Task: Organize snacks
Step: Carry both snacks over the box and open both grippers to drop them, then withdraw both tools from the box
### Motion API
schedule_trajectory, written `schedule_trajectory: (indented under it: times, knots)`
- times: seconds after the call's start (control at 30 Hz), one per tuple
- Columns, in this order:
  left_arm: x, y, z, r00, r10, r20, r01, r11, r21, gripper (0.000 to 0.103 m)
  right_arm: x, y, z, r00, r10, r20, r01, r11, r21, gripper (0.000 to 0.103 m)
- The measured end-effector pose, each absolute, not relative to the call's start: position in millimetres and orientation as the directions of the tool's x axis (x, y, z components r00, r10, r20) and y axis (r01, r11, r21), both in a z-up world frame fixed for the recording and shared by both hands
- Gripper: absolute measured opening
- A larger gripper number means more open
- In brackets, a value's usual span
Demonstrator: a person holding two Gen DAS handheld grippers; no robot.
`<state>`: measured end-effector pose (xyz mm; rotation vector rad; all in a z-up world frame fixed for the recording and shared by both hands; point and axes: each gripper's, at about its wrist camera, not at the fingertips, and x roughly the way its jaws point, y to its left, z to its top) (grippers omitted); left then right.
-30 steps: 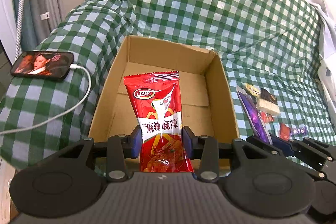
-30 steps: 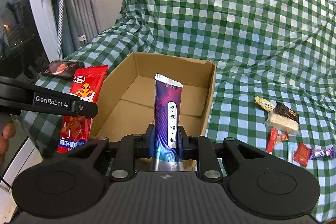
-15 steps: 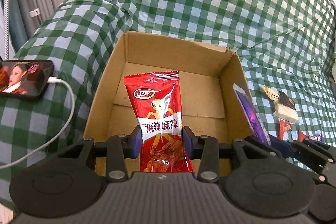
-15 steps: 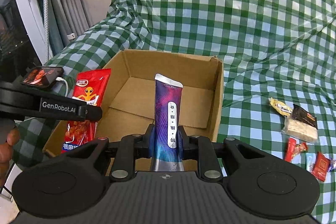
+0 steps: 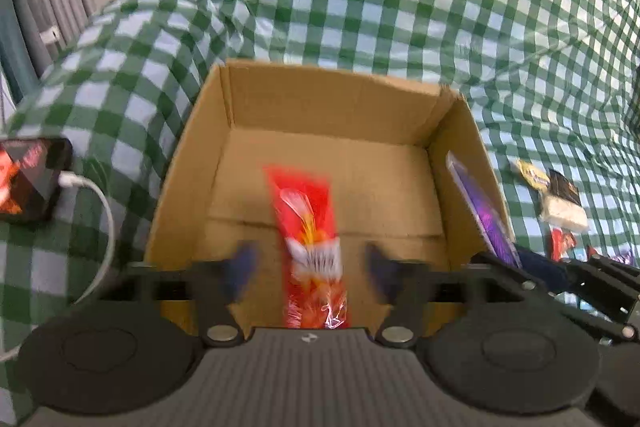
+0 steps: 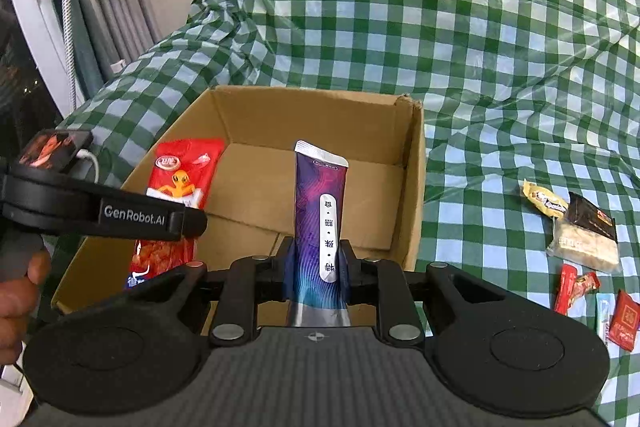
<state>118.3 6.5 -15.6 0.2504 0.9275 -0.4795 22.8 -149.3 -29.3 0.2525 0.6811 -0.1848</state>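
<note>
Left wrist view shows the left gripper (image 5: 306, 267) with its jaws opening, the blue pads (image 5: 240, 271) blurred and standing clear on either side of the red snack packet (image 5: 310, 247), which is itself smeared with motion and no longer pinched. The packet lies between the fingers, lengthwise ahead of the tool and over the floor of the cardboard box (image 5: 320, 99); whether it rests on that floor cannot be told. The box sits straight ahead of this gripper on a green checked cloth (image 5: 360, 7). To the tool's left a phone (image 5: 28, 179) with a white cable (image 5: 100, 227) lies on the cloth. To its right, just past the box's right wall, the purple pouch (image 5: 484, 211) shows edge-on. In the right wrist view the right gripper (image 6: 316, 271) has its jaws beginning to part, yet the pads press on the lower part of the purple pouch (image 6: 320, 211), holding it upright over the box's near right part (image 6: 412, 187). Left of this tool the left gripper's arm (image 6: 120, 215) crosses in front of the red snack packet (image 6: 180, 183), and a hand (image 6: 16, 303) grips its handle. Well off to the right, small wrapped snacks (image 6: 580, 239) lie scattered on the cloth.
</note>
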Motion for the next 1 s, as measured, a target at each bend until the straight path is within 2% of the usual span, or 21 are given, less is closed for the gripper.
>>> schedule_trajectory:
  times: [0.07, 0.13, 0.17, 0.27, 0.57, 1.0]
  knots:
    - [113, 11, -6, 0.567, -0.283, -0.773, 0.479, 0.877, 0.030, 0.103, 25, -155, -26, 0.772, -0.108, -0.626, 0.283, 0.941, 0.188, 0.035]
    - [106, 16, 0, 0.588, -0.284, -0.757, 0.483, 0.874, 0.048, 0.103, 22, -157, -21, 0.771, -0.139, -0.621, 0.322, 0.927, 0.191, 0.078]
    - [102, 19, 1, 0.584, -0.275, -0.764, 0.486, 0.872, 0.058, 0.103, 18, -156, -20, 0.772, -0.144, -0.619, 0.324, 0.927, 0.188, 0.081]
    - [84, 33, -3, 0.553, -0.253, -0.794, 0.486, 0.872, 0.060, 0.103, 2, -144, -22, 0.758, -0.108, -0.644, 0.288, 0.941, 0.180, 0.082]
    - [1, 90, -9, 0.481, -0.213, -0.851, 0.449, 0.893, 0.030, 0.103, -72, -88, -19, 0.698, -0.065, -0.713, 0.236, 0.961, 0.143, 0.091]
    - [-81, 128, 29, 0.583, -0.222, -0.782, 0.445, 0.892, 0.079, 0.103, -165, -41, 23, 0.774, -0.141, -0.618, 0.219, 0.974, 0.052, 0.097]
